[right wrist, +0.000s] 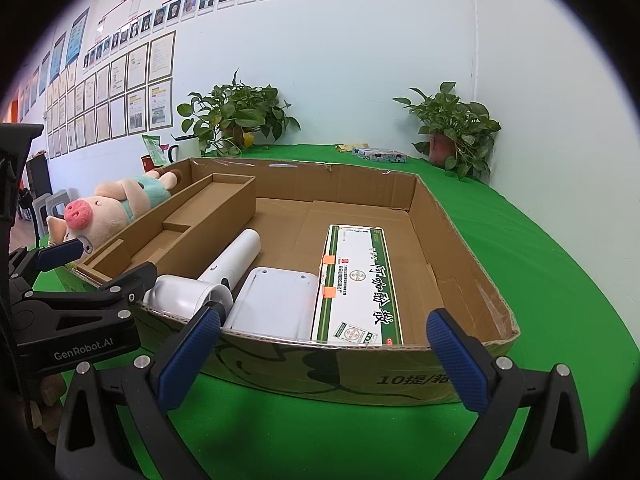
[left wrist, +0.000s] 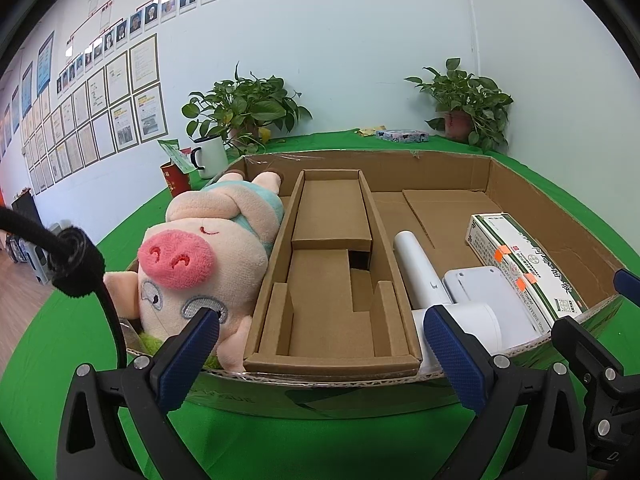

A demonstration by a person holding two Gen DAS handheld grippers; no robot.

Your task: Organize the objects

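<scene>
Two claws hung released and empty at the near wall of the cardboard box (right wrist: 360,364) on the desk (right wrist: 540,264); the left claw (left wrist: 320,344) faced the plush pig (left wrist: 200,256), the right claw (right wrist: 324,340) the medicine carton (right wrist: 356,280). Both things lay inside, long axes running away; each claw seemed nearest its own.

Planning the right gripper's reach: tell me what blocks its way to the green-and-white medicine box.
Only the cardboard box's near wall stands between the open right gripper and the medicine box. Nothing lies on it; approach from above.
</scene>
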